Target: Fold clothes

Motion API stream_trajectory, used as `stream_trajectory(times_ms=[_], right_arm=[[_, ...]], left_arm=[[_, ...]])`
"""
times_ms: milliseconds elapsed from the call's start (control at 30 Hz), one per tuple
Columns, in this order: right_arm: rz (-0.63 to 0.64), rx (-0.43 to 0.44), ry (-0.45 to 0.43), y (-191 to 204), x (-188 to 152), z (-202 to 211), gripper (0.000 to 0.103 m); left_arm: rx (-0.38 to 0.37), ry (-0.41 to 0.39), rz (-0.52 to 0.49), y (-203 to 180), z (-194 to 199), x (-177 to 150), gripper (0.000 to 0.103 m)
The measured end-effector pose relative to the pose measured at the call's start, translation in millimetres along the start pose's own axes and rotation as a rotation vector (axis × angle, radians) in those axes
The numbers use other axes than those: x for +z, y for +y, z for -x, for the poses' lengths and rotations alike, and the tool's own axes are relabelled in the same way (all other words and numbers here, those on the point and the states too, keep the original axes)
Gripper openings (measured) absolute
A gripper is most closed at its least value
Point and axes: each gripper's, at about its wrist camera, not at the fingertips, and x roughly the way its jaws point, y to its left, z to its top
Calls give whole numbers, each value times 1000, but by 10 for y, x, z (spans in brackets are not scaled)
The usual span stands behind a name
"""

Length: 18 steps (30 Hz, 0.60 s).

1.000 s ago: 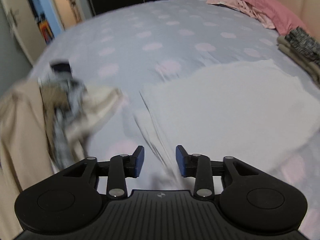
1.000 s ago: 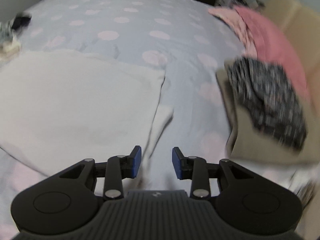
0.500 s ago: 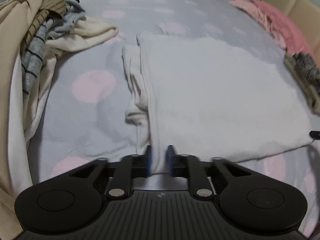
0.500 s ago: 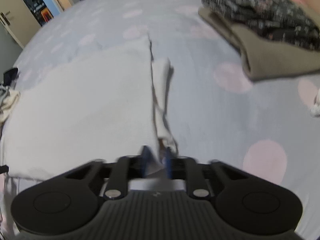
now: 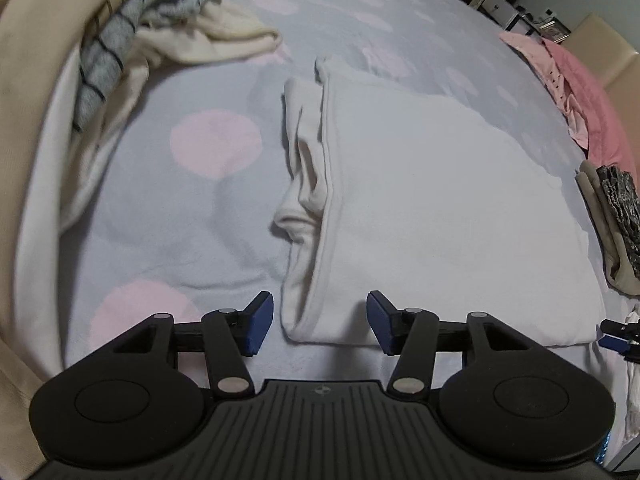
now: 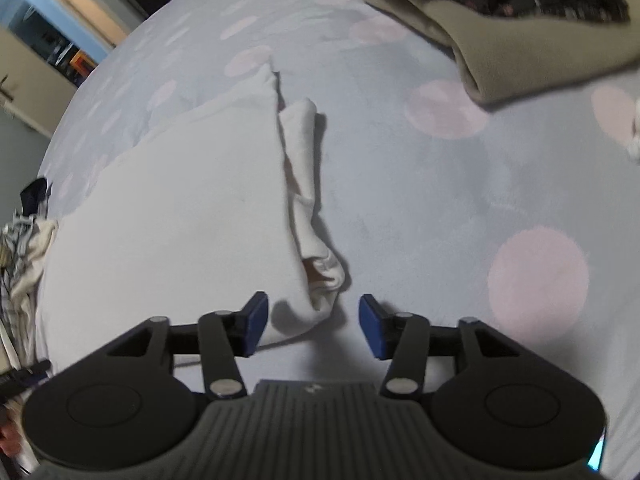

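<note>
A white garment (image 5: 432, 208) lies folded flat on the bed, its tucked sleeve (image 5: 302, 184) bunched along the left edge. My left gripper (image 5: 320, 322) is opening around the garment's near left corner, and the blue pads stand clear of the cloth between them. In the right wrist view the same white garment (image 6: 172, 220) shows its other sleeve (image 6: 310, 216) crumpled along the right edge. My right gripper (image 6: 314, 326) is opening too, with the near right corner lying between its fingers, untouched.
The bed has a pale blue sheet (image 5: 200, 208) with pink dots. A heap of unfolded clothes (image 5: 120, 48) lies at the left. A folded stack, beige under dark patterned cloth (image 6: 516, 20), sits at the right. Pink pillows (image 5: 576, 92) lie at the far right.
Both grippers sank toward the bed and rolled, closed on the white garment's near corners half a second ago, and have since let go with jaws spread apart.
</note>
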Motion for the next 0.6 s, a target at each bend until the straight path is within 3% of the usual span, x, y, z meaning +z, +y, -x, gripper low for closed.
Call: stream_trajectory(times_ms=[333, 467, 600], right_arm=[[55, -52, 29, 135, 6, -317, 53], [103, -74, 24, 258, 9, -396, 42], [121, -77, 27, 326, 29, -451, 32]], left_arm=[[64, -2, -50, -181, -214, -25, 50], [93, -8, -83, -245, -226, -44, 49], [105, -13, -103, -275, -222, -59, 41]])
